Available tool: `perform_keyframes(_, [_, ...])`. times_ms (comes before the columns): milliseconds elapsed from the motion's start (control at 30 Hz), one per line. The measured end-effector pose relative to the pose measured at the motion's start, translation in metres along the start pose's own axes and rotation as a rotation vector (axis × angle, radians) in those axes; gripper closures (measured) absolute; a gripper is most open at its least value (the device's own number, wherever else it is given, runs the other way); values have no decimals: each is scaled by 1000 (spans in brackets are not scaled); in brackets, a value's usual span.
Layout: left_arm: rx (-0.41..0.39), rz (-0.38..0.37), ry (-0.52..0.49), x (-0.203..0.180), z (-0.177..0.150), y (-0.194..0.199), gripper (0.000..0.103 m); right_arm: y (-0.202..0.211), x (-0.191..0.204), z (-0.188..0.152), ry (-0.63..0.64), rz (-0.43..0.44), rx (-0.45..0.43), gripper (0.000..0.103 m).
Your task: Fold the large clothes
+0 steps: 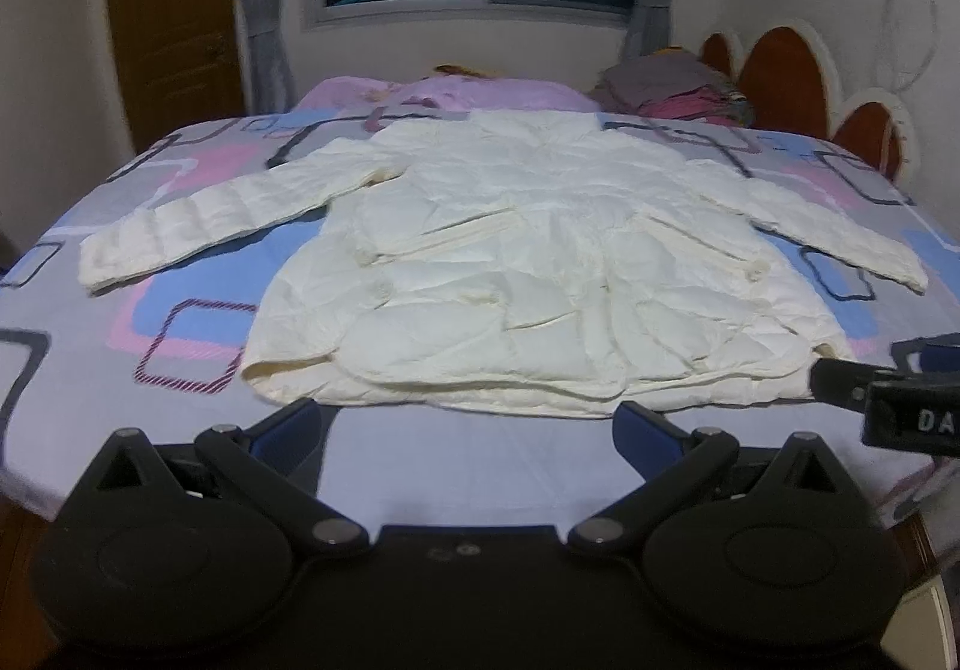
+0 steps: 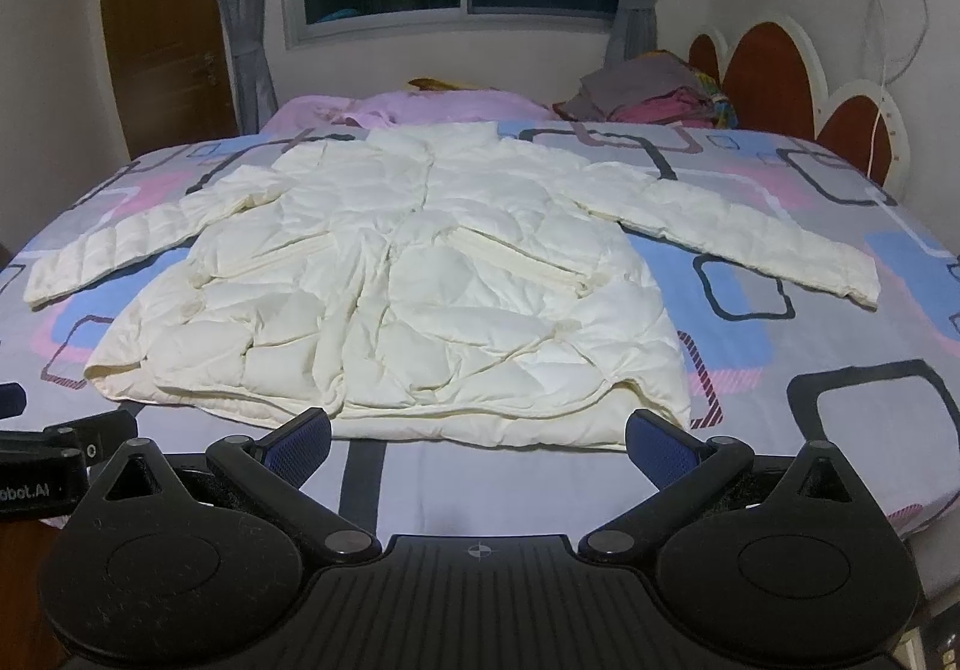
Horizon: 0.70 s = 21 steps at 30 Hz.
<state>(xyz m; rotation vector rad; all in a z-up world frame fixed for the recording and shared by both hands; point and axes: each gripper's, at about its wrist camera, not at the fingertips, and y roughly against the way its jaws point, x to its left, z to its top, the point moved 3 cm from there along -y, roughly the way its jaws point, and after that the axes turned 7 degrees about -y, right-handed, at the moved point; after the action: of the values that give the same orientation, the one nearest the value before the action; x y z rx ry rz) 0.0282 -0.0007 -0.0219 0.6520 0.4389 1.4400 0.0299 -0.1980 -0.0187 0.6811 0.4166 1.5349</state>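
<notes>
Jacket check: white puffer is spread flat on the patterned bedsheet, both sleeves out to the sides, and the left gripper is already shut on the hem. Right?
Not quite. The left gripper is open, its jaws wide apart short of the hem and holding nothing, as the left wrist view shows. The rest stands: the white puffer jacket lies flat on the patterned bedsheet with both sleeves out to the sides.
</notes>
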Motion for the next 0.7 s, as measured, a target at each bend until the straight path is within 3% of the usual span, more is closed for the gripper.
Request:
perform_keyframes(233, [-38,-7,-13,8,23,-19,0,-22,-13,18,-41,-6,-16,0])
perform_keyframes(467, [-46,-89,90,30,69,-76,0,-57,-47,65,-165,-34,-83,0])
perform_keyframes(567, [-39,-169,125,39,89,-104,0,-72,-65,86,-213,-65,-109,0])
perform_keyframes(700, [-45,-162,62,38,117,-128,0,-84,-94,111,-280,-128,-153,0])
